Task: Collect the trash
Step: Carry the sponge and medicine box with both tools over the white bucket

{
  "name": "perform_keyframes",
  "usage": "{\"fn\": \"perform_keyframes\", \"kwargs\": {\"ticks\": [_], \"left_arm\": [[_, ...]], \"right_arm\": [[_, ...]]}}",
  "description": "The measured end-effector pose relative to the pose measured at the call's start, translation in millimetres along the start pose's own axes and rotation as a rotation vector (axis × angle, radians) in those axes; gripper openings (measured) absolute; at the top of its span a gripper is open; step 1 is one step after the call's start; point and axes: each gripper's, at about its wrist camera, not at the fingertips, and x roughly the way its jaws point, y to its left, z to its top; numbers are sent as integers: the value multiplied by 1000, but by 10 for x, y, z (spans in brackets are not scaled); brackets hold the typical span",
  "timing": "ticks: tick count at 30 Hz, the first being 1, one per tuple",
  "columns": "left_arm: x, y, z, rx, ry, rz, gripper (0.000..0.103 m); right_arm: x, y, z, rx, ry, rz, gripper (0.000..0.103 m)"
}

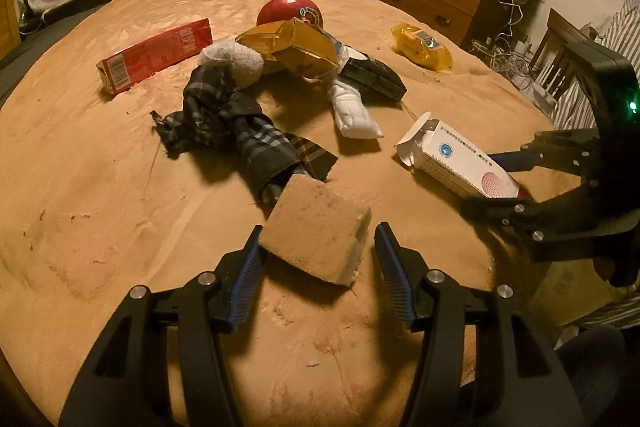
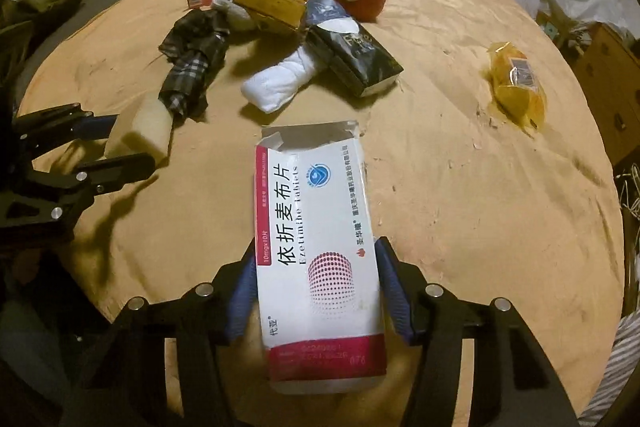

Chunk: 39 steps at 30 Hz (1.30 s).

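Our right tongs (image 2: 316, 283) straddle the pill box (image 2: 320, 247) at lower centre, its long axis running straight ahead between the pads, apparently gripped. Our left tongs (image 1: 318, 263) frame the sponge (image 1: 320, 231) on the bed (image 1: 100, 187); one pad touches, the other stands clear.

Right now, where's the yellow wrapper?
The yellow wrapper lies alone on the tan blanket, far right in the right wrist view, apart from the central pile; its nearest neighbour is the black packet, to its left.
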Motion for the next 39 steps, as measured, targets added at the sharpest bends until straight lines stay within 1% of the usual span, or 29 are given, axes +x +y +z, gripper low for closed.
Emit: {"fn": "perform_keyframes", "kwargs": {"ticks": [4, 9, 11, 18, 20, 25, 28, 30, 34, 39], "left_arm": [[-23, -41, -16, 3, -16, 29, 45], [-162, -80, -14, -9, -58, 64, 44], [-279, -112, 3, -7, -86, 85, 44], [-793, -250, 103, -30, -215, 183, 44], [-951, -332, 128, -23, -256, 217, 44], [-1265, -518, 163, -13, -350, 287, 44], [-1405, -613, 170, -9, -399, 323, 44], [-1466, -641, 173, -14, -424, 334, 44], [-1586, -701, 156, -24, -480, 361, 44], [-1660, -737, 153, -33, -509, 372, 44]], "right_arm": [[-52, 16, -40, 24, -36, -7, 52], [-283, 11, -153, 96, -128, -8, 50], [-403, 10, -193, 131, -172, -9, 50], [-1042, 152, -308, 235, -386, -33, 50], [-1186, 196, -327, 255, -428, -36, 51], [-1542, 328, -407, 296, -549, -83, 51], [-1686, 404, -457, 301, -600, -120, 52], [-1790, 469, -499, 297, -642, -151, 52], [-1934, 578, -583, 293, -710, -170, 53], [-2044, 632, -677, 304, -740, -177, 53]]}}
